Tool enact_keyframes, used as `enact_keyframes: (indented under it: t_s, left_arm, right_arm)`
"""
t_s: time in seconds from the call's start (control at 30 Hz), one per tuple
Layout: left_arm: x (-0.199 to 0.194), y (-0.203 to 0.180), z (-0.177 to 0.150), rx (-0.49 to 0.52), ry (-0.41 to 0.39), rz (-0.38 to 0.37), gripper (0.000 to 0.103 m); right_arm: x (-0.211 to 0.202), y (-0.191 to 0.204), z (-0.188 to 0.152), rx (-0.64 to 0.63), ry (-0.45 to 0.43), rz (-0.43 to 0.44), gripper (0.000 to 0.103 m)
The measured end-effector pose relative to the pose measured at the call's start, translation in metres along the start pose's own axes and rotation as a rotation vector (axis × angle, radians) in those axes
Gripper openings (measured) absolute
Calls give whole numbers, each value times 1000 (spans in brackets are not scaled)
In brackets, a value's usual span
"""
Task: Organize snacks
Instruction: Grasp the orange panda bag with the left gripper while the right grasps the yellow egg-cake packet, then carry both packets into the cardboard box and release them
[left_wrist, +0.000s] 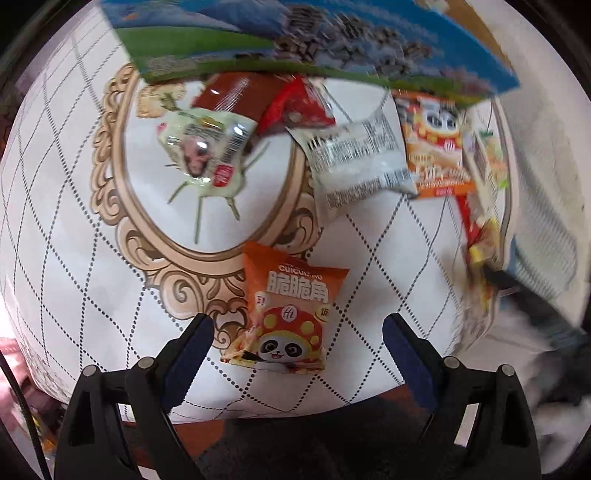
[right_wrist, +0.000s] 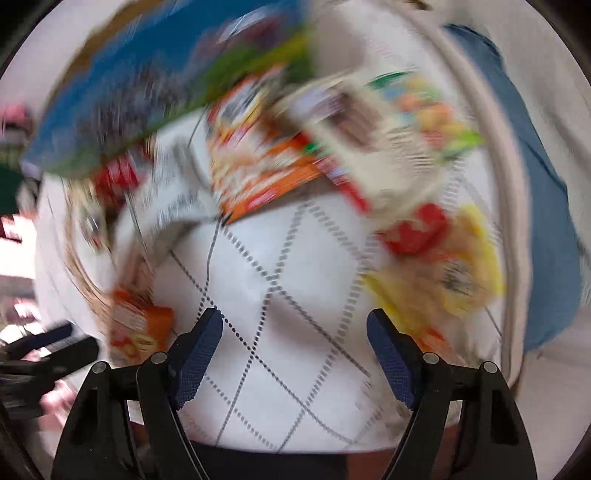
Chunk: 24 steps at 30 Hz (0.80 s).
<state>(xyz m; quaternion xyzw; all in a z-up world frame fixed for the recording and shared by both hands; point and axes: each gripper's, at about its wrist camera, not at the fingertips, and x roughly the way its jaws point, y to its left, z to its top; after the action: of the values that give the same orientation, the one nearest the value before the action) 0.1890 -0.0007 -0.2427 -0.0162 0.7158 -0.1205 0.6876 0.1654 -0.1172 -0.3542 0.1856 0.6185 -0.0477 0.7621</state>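
Observation:
An orange panda snack packet (left_wrist: 291, 314) lies flat on the white tablecloth (left_wrist: 92, 258). My left gripper (left_wrist: 298, 321) hangs over it, open, one finger on each side and neither pad touching. Farther off lie a pale green packet (left_wrist: 207, 151), a red packet (left_wrist: 295, 107), a white packet (left_wrist: 358, 158) and a second orange packet (left_wrist: 436, 147). The right wrist view is blurred. My right gripper (right_wrist: 294, 314) is open over bare cloth with nothing between its fingers. A yellow packet (right_wrist: 454, 273) lies just to its right, and an orange packet (right_wrist: 140, 325) to its left.
A big blue and green box (left_wrist: 314, 40) lies along the far side, also seen as the box (right_wrist: 166, 85). More packets (right_wrist: 255, 162) are heaped below it. Blue fabric (right_wrist: 535, 184) lies past the table's right edge. The table's near edge runs just under both grippers.

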Motion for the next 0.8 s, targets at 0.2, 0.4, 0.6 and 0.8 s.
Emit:
enact_keyframes:
  t_s: [0.2, 0.4, 0.6, 0.8]
  left_arm:
    - [66, -19, -2, 33, 145, 71, 94]
    - [87, -25, 7, 7, 165, 87, 94]
    - [91, -20, 17, -16, 150, 98, 94]
    - [87, -1, 12, -27, 133, 90, 94]
  right_arm:
    - [-5, -103, 20, 417, 6, 45, 83]
    - [56, -146, 32, 589, 126, 84, 83]
    - [57, -106, 29, 342, 107, -20, 66]
    - [46, -23, 4, -121, 89, -72, 62]
